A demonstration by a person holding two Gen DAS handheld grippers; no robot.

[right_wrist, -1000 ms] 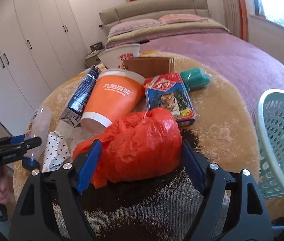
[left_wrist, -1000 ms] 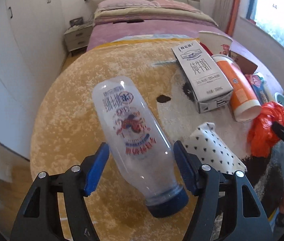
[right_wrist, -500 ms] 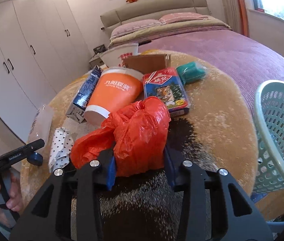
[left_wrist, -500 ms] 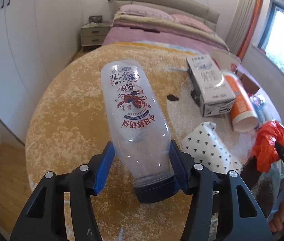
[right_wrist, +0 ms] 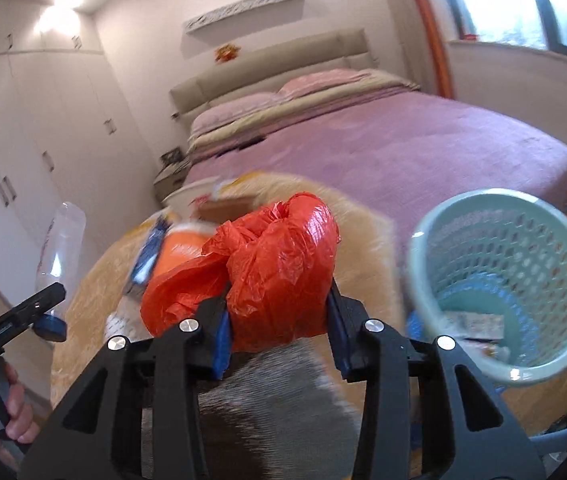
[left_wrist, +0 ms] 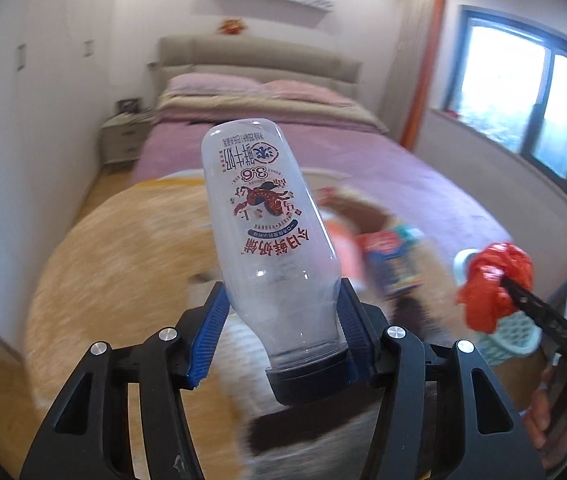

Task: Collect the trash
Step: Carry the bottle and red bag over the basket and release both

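My left gripper (left_wrist: 283, 336) is shut on a clear plastic bottle (left_wrist: 267, 240) with a dark blue cap, held cap-down and lifted off the round tan rug (left_wrist: 115, 256). The blue pads press its lower body on both sides. My right gripper (right_wrist: 279, 324) is shut on a crumpled red plastic bag (right_wrist: 279, 264), also raised above the rug (right_wrist: 95, 292). A pale green mesh basket (right_wrist: 435, 280) stands to the right of the bag, with a few scraps at its bottom. In the left wrist view the red bag (left_wrist: 491, 288) hangs at the far right, in front of the basket (left_wrist: 511, 336).
Blurred on the rug lie an orange cup (right_wrist: 179, 256), a milk carton (right_wrist: 149, 256), a cardboard piece (right_wrist: 223, 208) and a red-blue packet (left_wrist: 391, 264). A purple bed (right_wrist: 403, 152) fills the back, white wardrobes (right_wrist: 15, 152) the left wall. A hand (right_wrist: 11, 412) grips the left tool.
Both grippers closed, the left on the bottle and the right on the red bag, and both lifted their loads off the rug. The views swung up and right, bringing the basket closer.
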